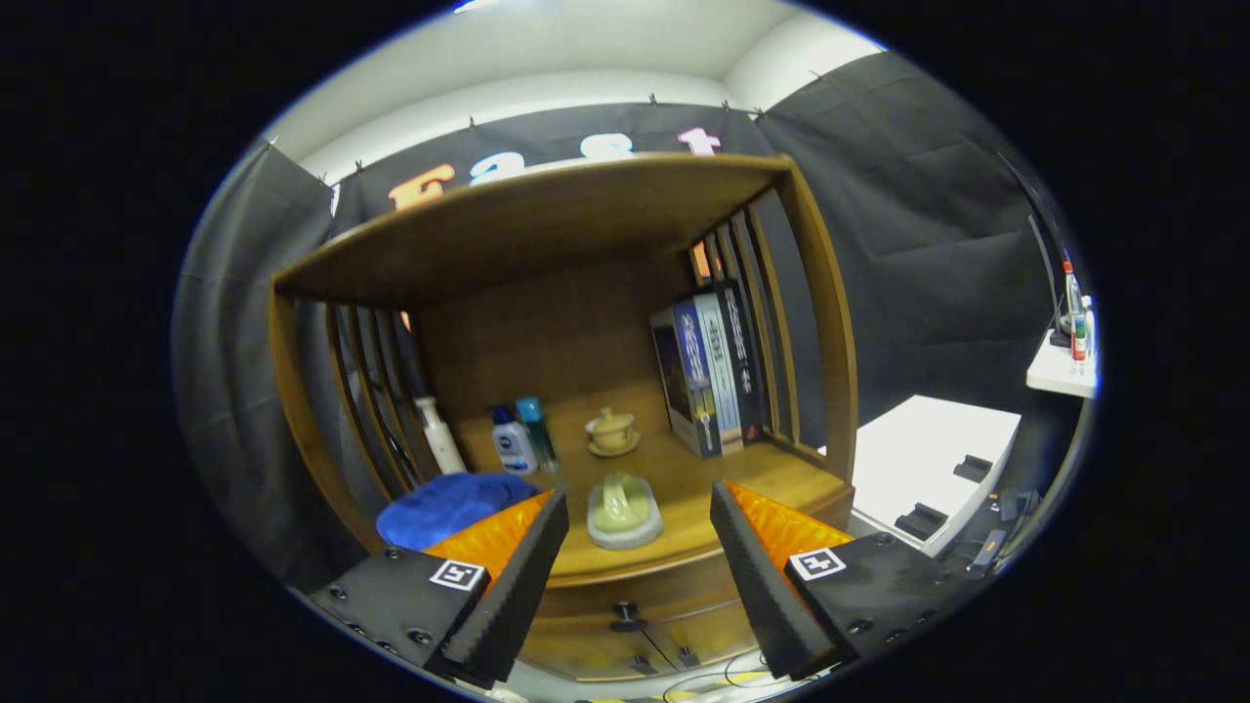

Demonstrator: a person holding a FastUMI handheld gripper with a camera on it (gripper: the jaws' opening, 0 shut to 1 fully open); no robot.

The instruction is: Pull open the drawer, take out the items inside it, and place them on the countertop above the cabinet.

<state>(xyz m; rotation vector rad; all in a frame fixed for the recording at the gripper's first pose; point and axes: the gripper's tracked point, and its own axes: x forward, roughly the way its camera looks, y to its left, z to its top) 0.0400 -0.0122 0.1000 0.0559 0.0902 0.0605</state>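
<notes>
Gripper (640,547) fingers spread wide, empty, above the closed drawer's knob (626,616); soap dish (624,510) on countertop (703,488) just beyond.

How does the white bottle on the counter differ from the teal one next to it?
The white bottle is squat and wide with a blue cap; the teal bottle is slimmer and stands taller. The white bottle sits nearer the blue cloth. Both stand upright on the countertop, beyond the open gripper.

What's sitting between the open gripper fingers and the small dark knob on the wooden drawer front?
Nothing visible. The gripper is open, and the small dark knob on the wooden drawer front shows in the gap between its fingers, below the countertop edge. The pale green dish sits higher, on the countertop.
</notes>
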